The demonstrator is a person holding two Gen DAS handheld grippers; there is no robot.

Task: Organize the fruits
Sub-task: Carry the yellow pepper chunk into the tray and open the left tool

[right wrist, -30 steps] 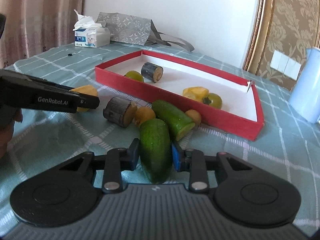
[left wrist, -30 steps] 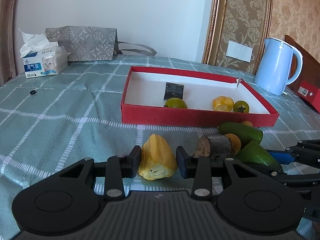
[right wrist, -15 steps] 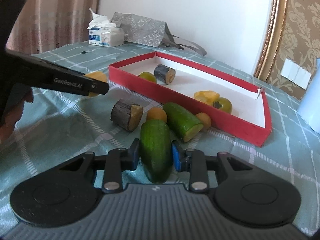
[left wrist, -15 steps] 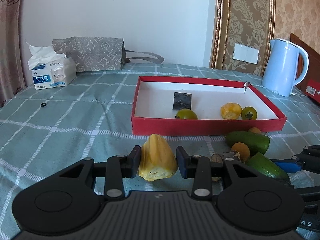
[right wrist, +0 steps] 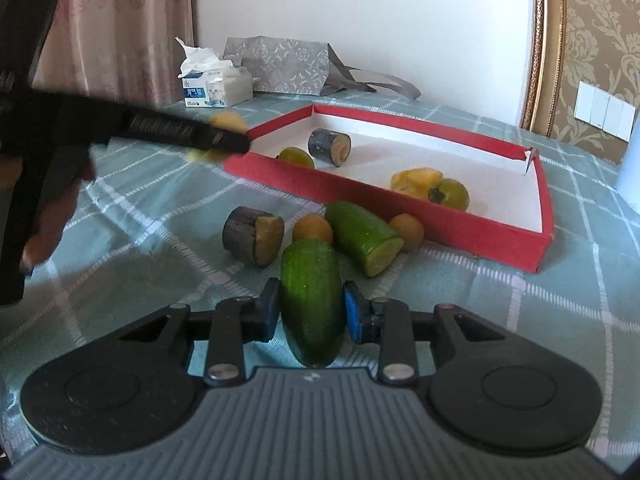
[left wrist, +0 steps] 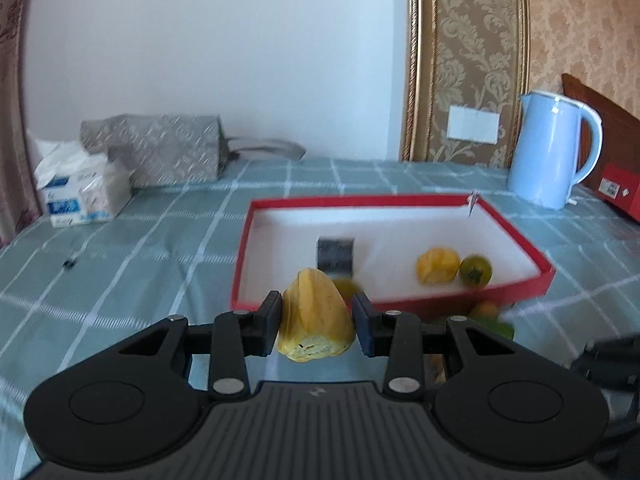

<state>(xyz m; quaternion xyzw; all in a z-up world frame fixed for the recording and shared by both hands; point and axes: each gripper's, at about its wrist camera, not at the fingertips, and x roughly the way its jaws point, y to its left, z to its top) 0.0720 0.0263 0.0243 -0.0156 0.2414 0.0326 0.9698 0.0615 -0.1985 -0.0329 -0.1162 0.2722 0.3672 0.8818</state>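
My left tool point(left wrist: 316, 322) pinches a yellow fruit piece point(left wrist: 315, 326), maybe jackfruit, raised near the red tray point(left wrist: 516, 294); right tool point(right wrist: 310, 316) clamps a cucumber half point(right wrist: 312, 300). Next: release both inside the tray.

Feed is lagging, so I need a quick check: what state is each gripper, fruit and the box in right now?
Left gripper: shut on yellow pointed fruit, lifted near the box.
Right gripper: shut on whole green cucumber.
Red shallow cardboard box: open, holds four pieces.
Cut green cucumber half: lying on the tablecloth outside the box.
Dark-barked log slice: on its side, outside the box.
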